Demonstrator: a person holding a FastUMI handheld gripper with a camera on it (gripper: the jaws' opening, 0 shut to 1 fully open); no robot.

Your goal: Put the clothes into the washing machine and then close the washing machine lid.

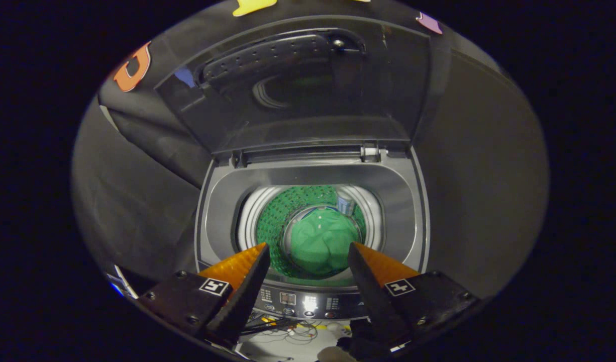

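Observation:
A grey top-loading washing machine (413,201) stands ahead of me, and I look down into its drum. A green garment (320,241) lies bunched at the bottom of the drum, beyond and between my fingers. The dark lid (298,85) is raised upright on its hinges behind the opening, with its handle near its top edge. My gripper (308,249) hangs open above the front rim of the machine, with nothing between its fingers.
The control panel (308,301) with small lit buttons runs along the machine's front edge just under my fingers. Black cloth walls close in on both sides and behind the lid. Below the panel, loose cables (288,334) lie on a pale floor.

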